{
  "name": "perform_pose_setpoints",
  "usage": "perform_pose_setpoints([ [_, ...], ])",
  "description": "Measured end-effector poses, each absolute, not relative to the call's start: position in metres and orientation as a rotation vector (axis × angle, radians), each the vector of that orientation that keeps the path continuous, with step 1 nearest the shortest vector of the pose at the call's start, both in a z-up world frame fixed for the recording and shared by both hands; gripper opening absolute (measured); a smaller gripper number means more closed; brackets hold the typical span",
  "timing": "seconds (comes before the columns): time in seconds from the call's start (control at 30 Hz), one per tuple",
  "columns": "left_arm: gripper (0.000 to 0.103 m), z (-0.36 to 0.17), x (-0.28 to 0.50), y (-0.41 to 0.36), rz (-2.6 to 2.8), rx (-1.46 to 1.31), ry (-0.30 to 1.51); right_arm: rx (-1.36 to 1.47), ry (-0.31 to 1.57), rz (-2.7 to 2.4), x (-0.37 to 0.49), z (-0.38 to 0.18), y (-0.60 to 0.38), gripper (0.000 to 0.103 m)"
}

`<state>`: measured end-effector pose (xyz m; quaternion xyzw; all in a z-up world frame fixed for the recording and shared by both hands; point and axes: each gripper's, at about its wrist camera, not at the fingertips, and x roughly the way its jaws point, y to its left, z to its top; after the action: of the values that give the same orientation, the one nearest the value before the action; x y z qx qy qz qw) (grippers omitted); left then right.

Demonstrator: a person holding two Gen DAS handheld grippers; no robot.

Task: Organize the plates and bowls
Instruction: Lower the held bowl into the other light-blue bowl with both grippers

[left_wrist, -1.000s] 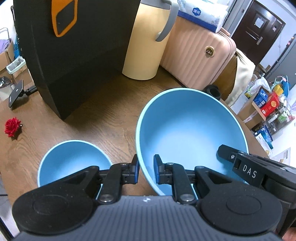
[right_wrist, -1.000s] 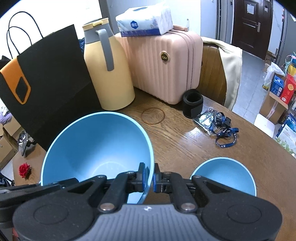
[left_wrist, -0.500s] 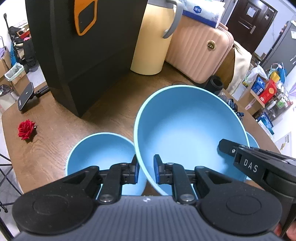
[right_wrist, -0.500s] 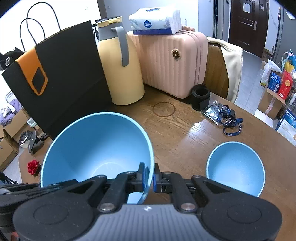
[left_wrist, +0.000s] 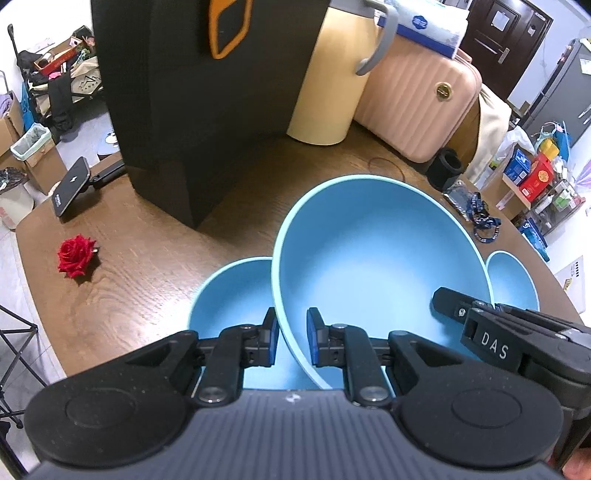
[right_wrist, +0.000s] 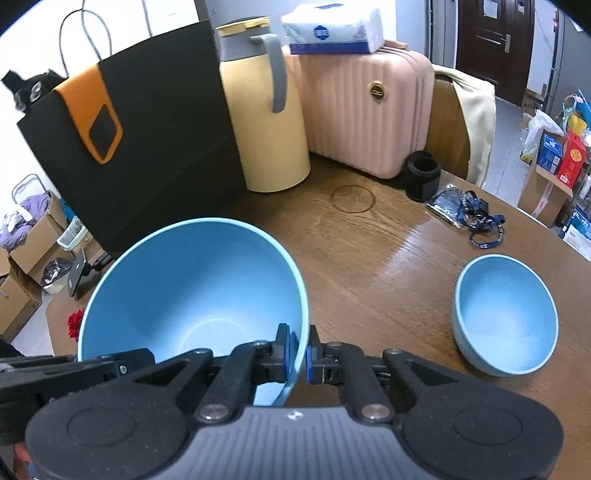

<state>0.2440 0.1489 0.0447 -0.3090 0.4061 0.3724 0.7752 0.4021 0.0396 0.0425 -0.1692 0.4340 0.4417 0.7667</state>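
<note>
- Blue and wide, the large bowl [left_wrist: 376, 258] hangs above the brown wooden table [left_wrist: 147, 258], gripped at two places on its rim by two hand-held grippers.
- On the bowl's left rim, the left gripper [left_wrist: 291, 341] is clamped down, one blue pad outside the wall and one inside, jaws nearly closed on the thin edge.
- On the bowl's right rim, the right gripper [right_wrist: 298, 352] pinches the wall the same way, its jaws all but closed around it.
- Partly under the large bowl's left edge, in the left wrist view, a small blue bowl [left_wrist: 232, 295] sits on the table.
- To the large bowl's right, well apart from it in the right wrist view, a second small blue bowl [right_wrist: 506, 314] rests on the wood.
- Beyond the large bowl stand a black paper bag [right_wrist: 147, 147] with an orange patch, a cream thermos jug [right_wrist: 266, 122] and a pink suitcase [right_wrist: 369, 110] topped with a tissue pack [right_wrist: 332, 27].
- Left of the large bowl, near the table's edge, lies a red rose [left_wrist: 75, 255].
- Right of the suitcase are a black cup [right_wrist: 424, 177] and a dark blue lanyard [right_wrist: 480, 223].
</note>
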Motion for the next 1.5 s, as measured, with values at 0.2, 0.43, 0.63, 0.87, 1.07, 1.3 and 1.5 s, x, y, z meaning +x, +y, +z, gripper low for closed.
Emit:
perform_pose_setpoints([
  [0.2, 0.016, 0.034, 0.227, 0.158, 0.82, -0.674, 0.893, -0.394, 0.947, 0.965, 0.382, 0.035, 0.054, 0.008],
  [0.43, 0.016, 0.025, 0.214, 0.166, 0.837, -0.651, 0.905, -0.41, 0.96, 0.97, 0.368, 0.025, 0.067, 0.008],
  [0.63, 0.016, 0.017, 0.208, 0.169, 0.833, -0.615, 0.912, -0.413, 0.973, 0.957, 0.361, 0.014, 0.072, 0.008],
  [0.87, 0.016, 0.006, 0.205, 0.172, 0.837, -0.581, 0.926, -0.443, 0.957, 0.953, 0.351, 0.005, 0.08, 0.009],
  [1.07, 0.016, -0.004, 0.205, 0.172, 0.827, -0.528, 0.949, -0.491, 0.917, 0.954, 0.343, -0.002, 0.085, 0.009],
  [1.3, 0.016, -0.013, 0.206, 0.167, 0.812, -0.447, 0.973, -0.53, 0.877, 0.958, 0.334, -0.007, 0.086, 0.009],
  [1.5, 0.016, -0.019, 0.207, 0.165, 0.798, -0.411, 0.989, -0.552, 0.86, 0.962, 0.331, -0.014, 0.085, 0.01],
])
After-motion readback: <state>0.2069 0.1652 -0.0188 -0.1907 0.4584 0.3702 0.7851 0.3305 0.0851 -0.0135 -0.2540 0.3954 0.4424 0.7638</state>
